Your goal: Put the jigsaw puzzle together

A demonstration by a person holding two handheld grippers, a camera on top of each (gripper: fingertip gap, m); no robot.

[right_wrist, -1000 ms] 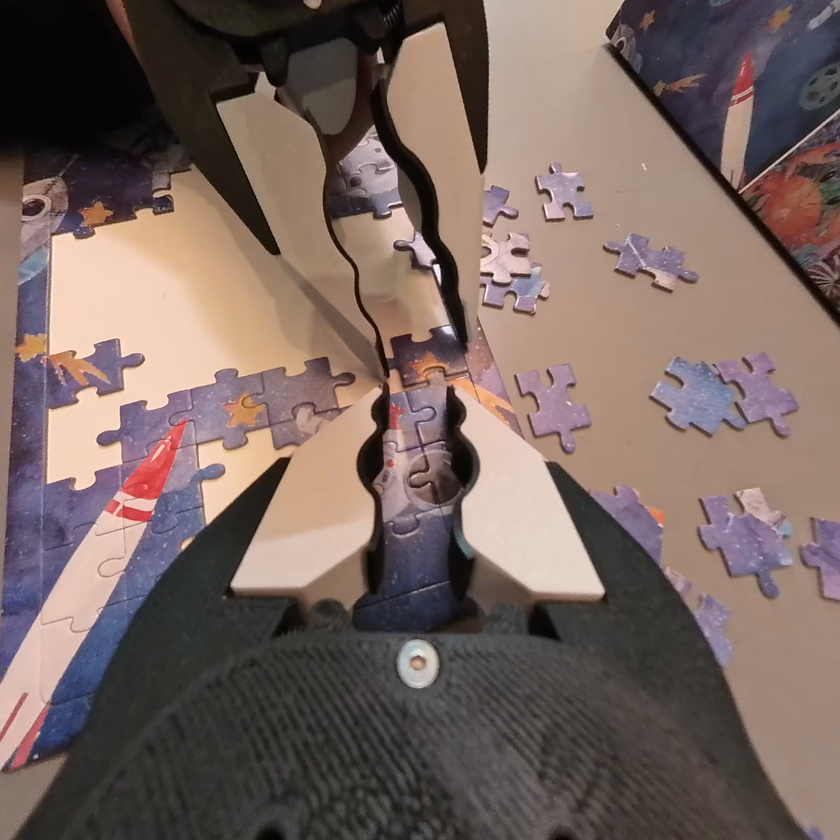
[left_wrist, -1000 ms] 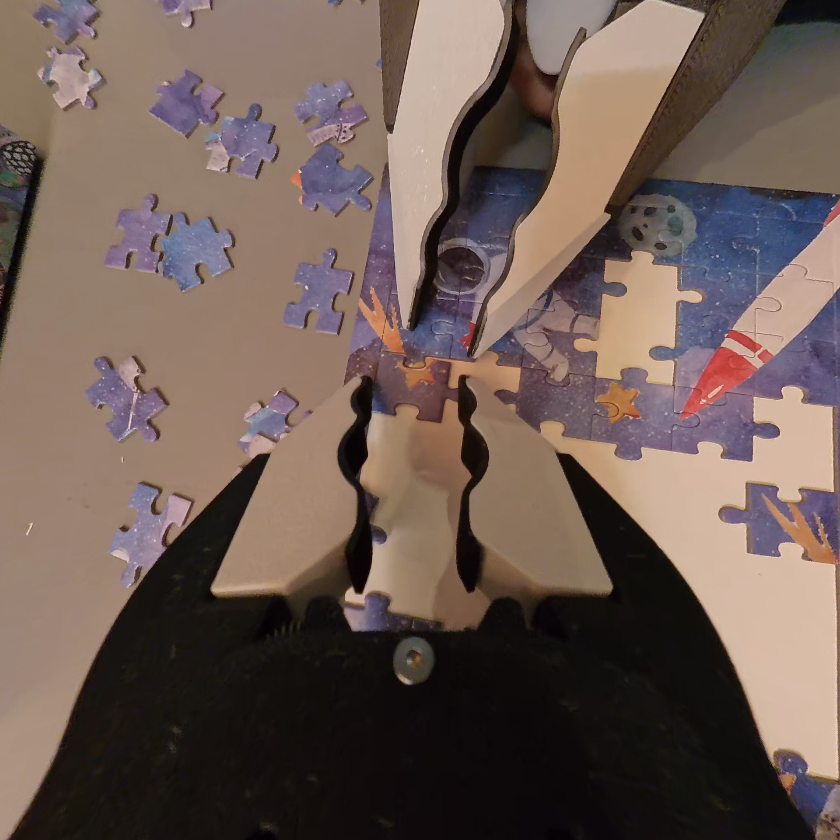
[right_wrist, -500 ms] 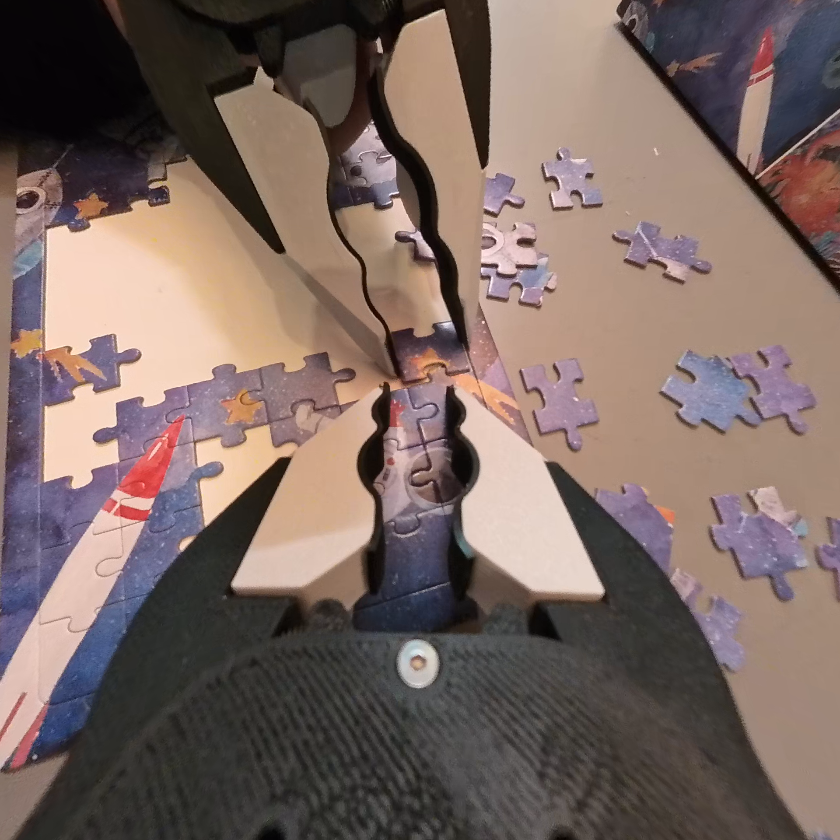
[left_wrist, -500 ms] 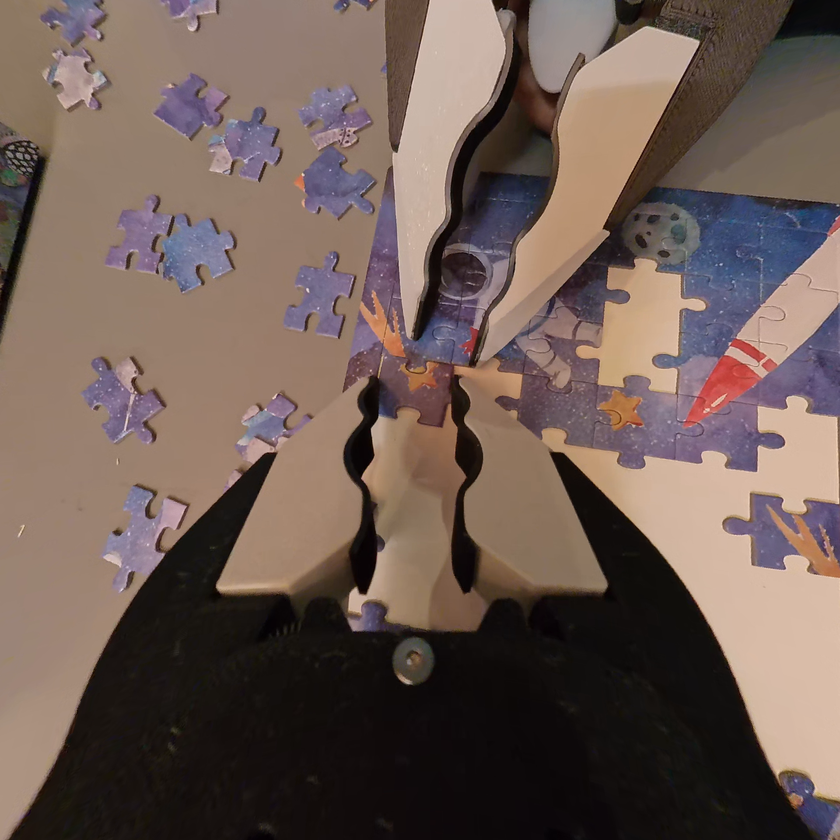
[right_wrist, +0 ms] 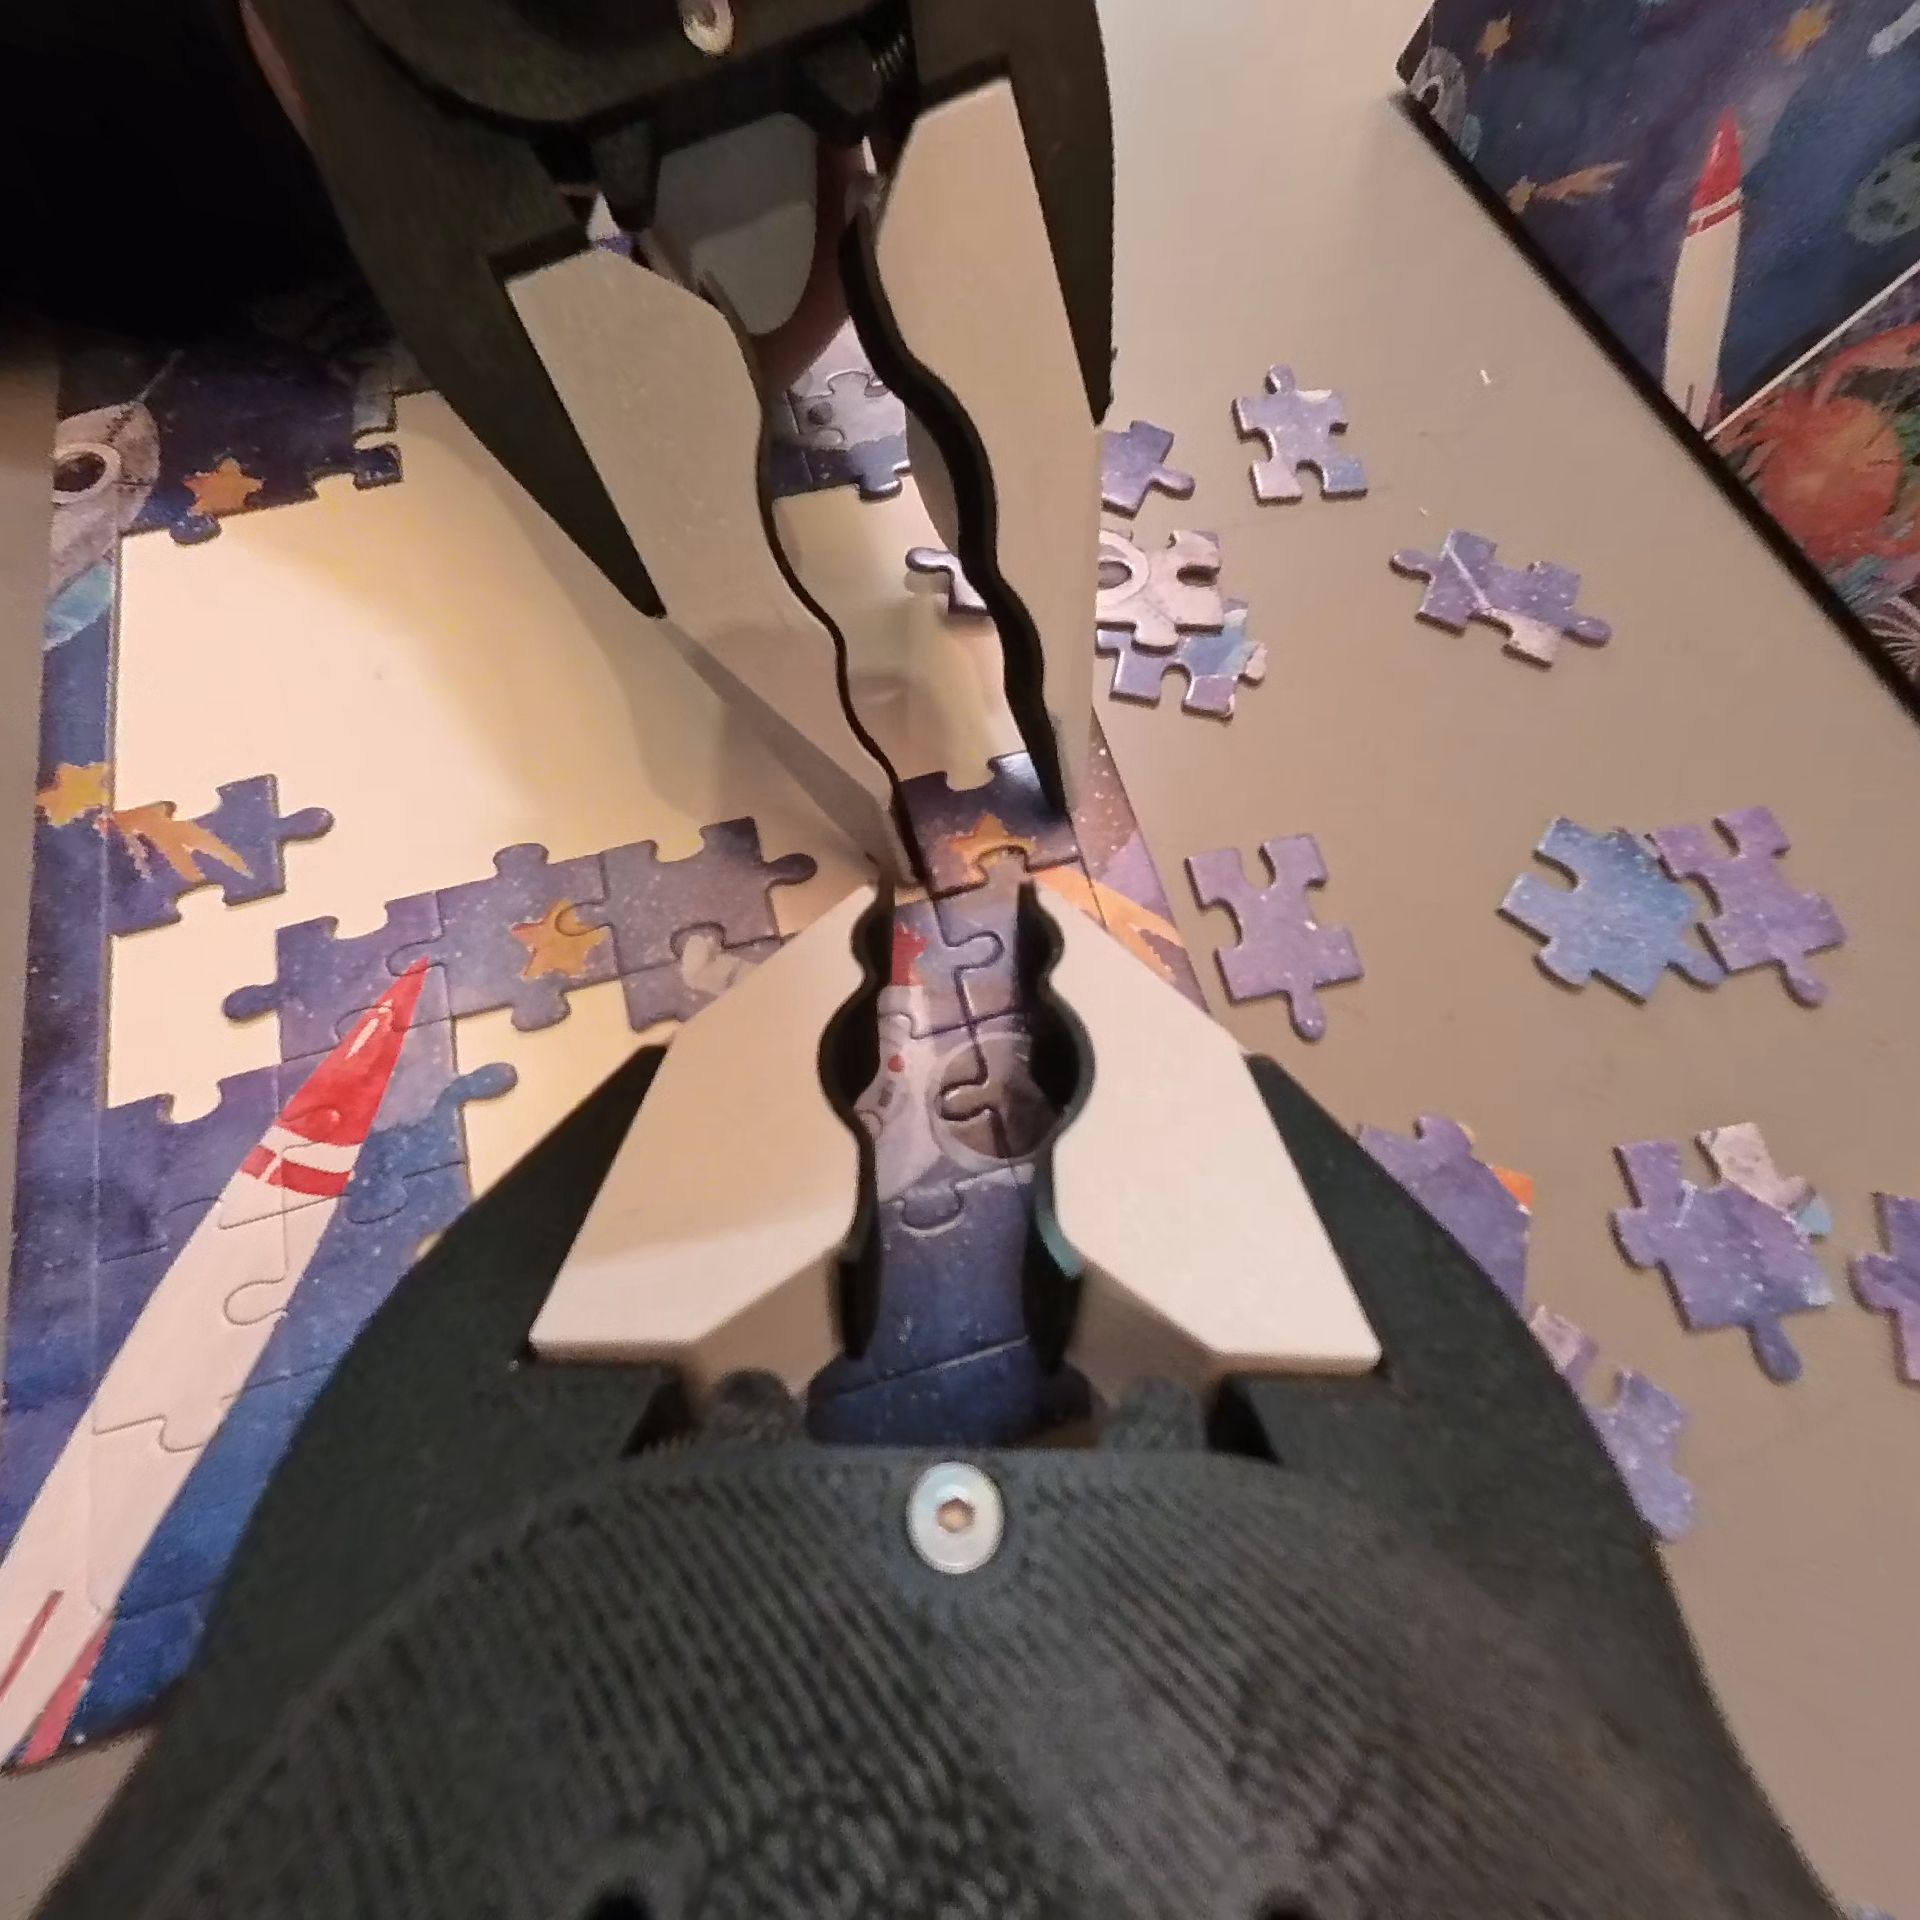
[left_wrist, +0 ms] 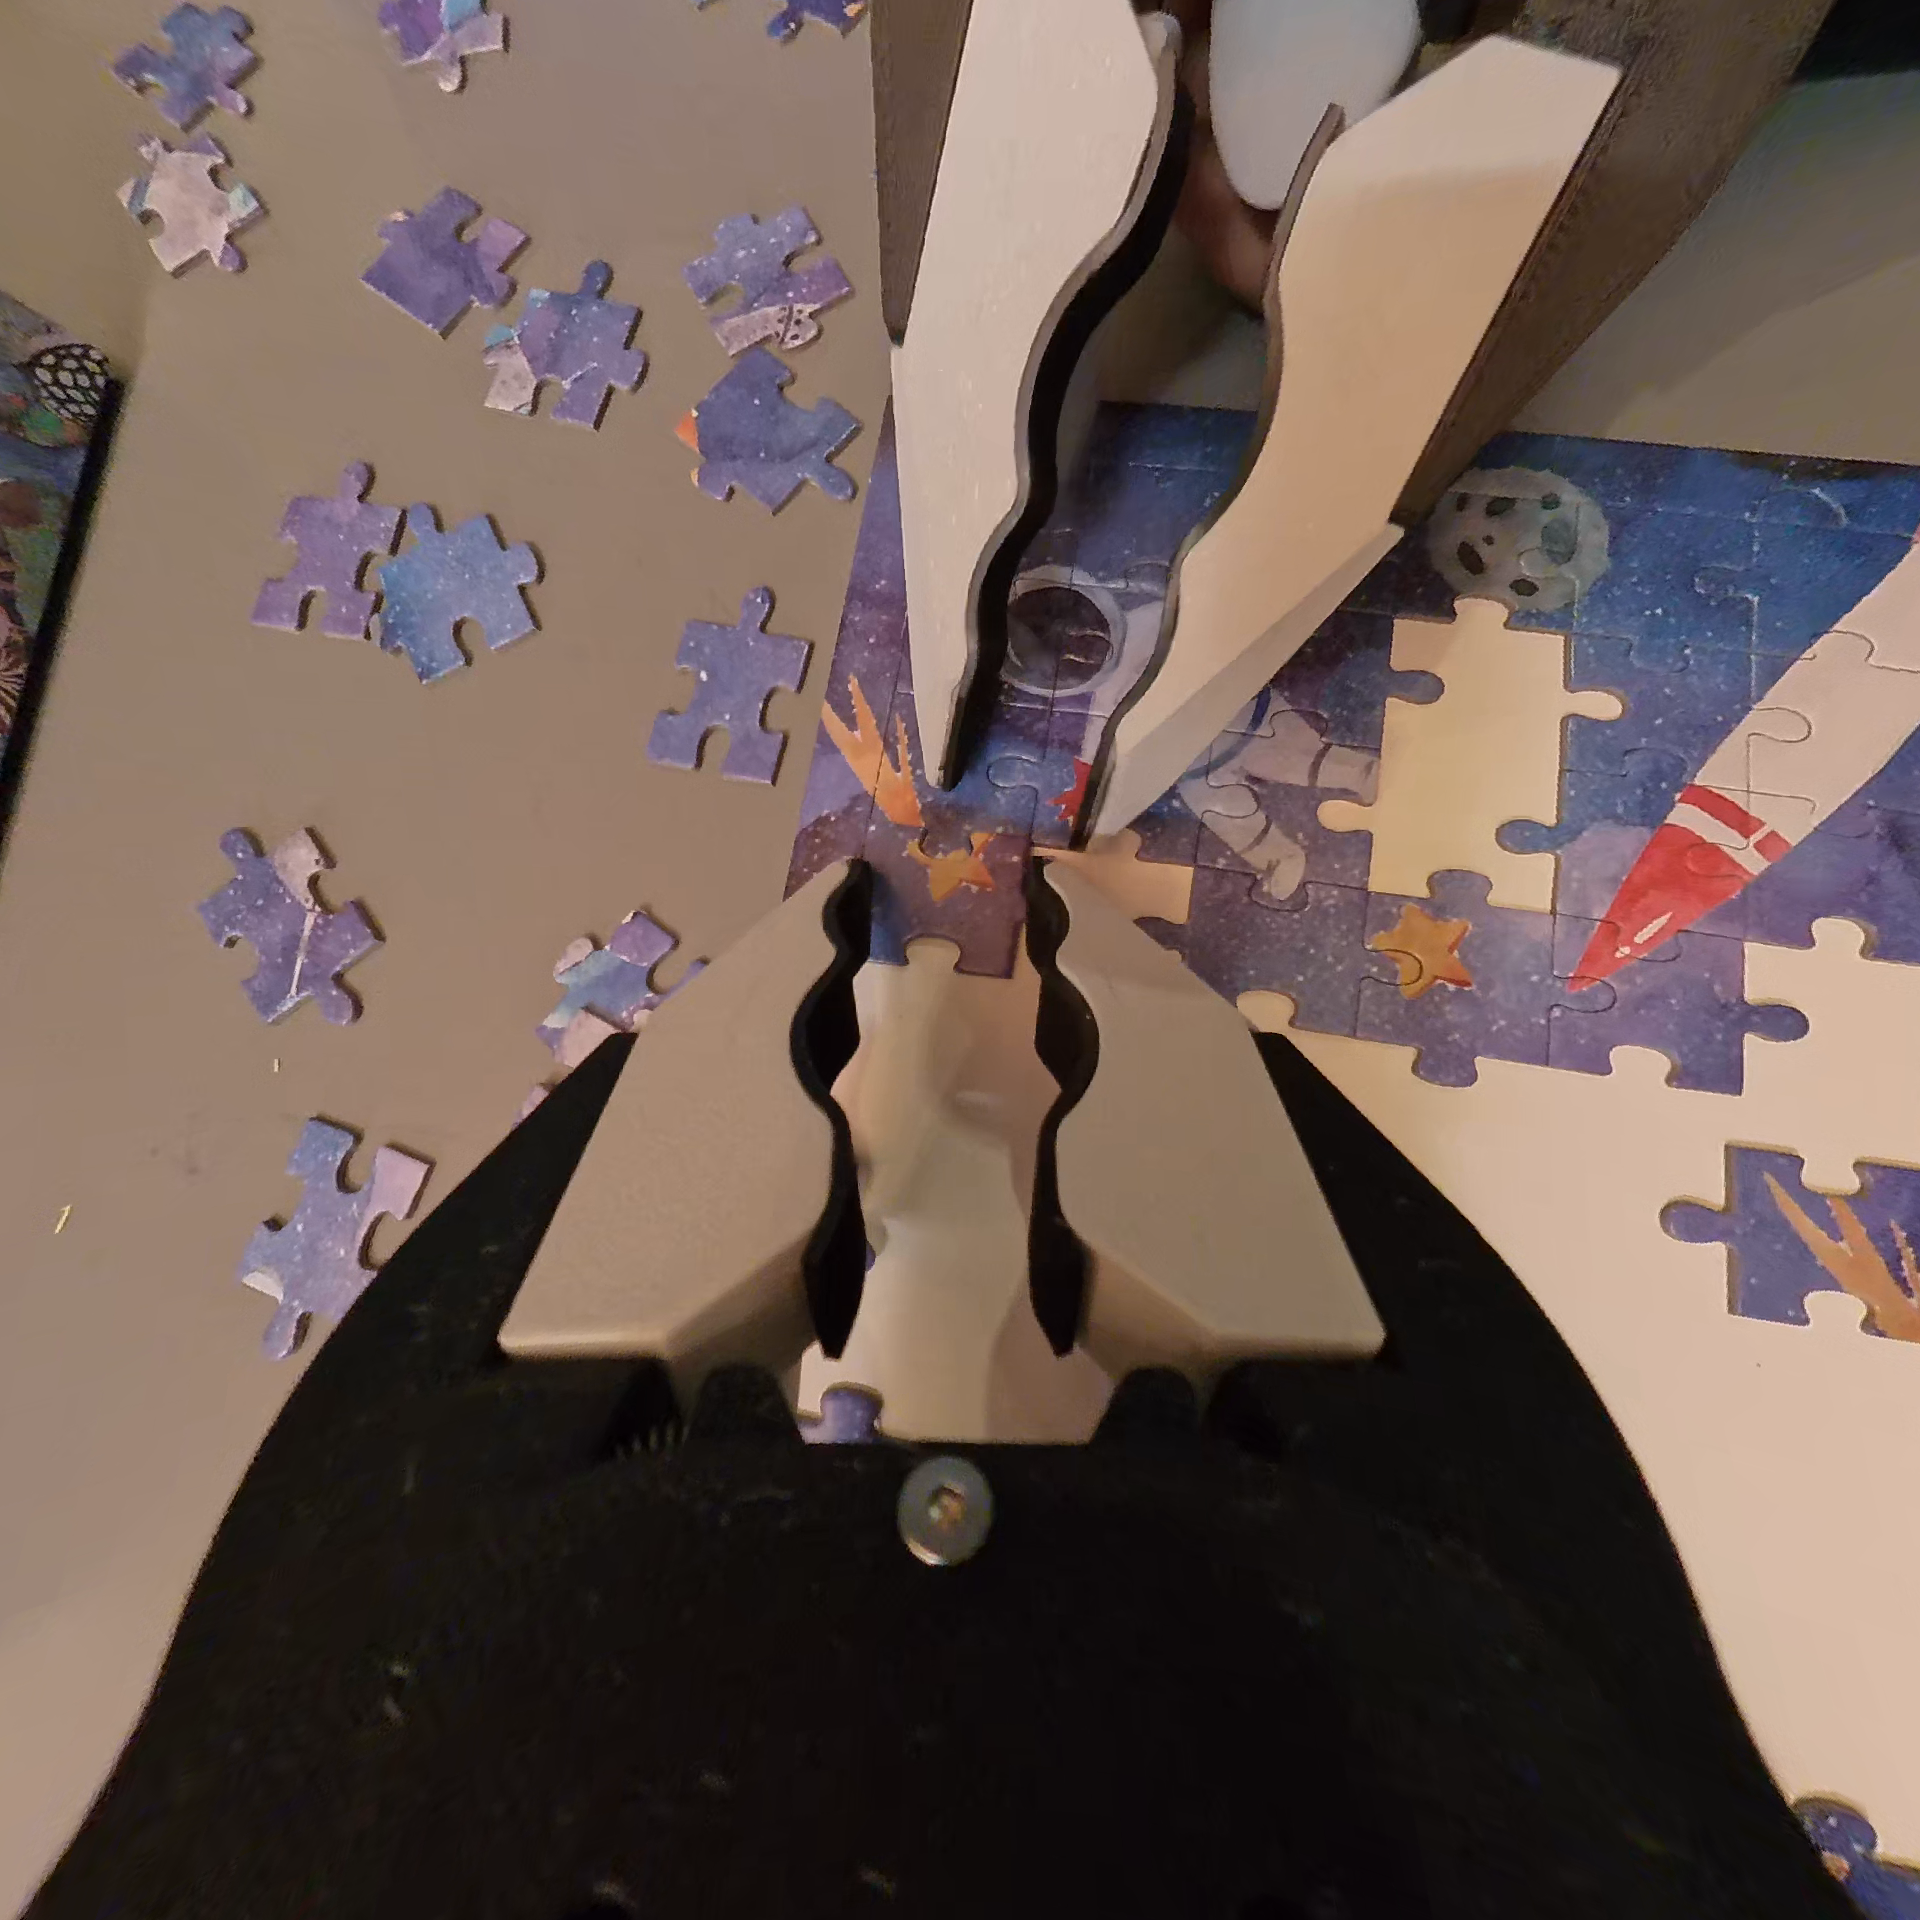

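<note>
Pinching a purple star piece point(left_wrist: 951, 894) by its two side edges, the left gripper point(left_wrist: 943, 873) has its jaws narrowed to that piece's width, with the pads apparently against it. The piece lies flat at the near-left edge of a partly built space puzzle. Directly beyond the star piece, the right gripper point(right_wrist: 956, 894) stands partly open and holds nothing, its tips down on joined pieces beside an astronaut point(left_wrist: 1060, 623). To the right of the star piece, one band of joined pieces carries a rocket point(left_wrist: 1714, 831), and several patches of cream backing board point(left_wrist: 1455, 727) are bare. One comet piece point(left_wrist: 1818, 1247) lies alone on the board, well to the right of the star piece and nearer the camera. To the left of the star piece, at least thirteen loose pieces point(left_wrist: 732, 686) lie scattered face up on the grey table point(left_wrist: 520, 831). One illustrated box point(right_wrist: 1714, 208) lies farther off on that same side. Count: two grippers, one box, one rocket.
</note>
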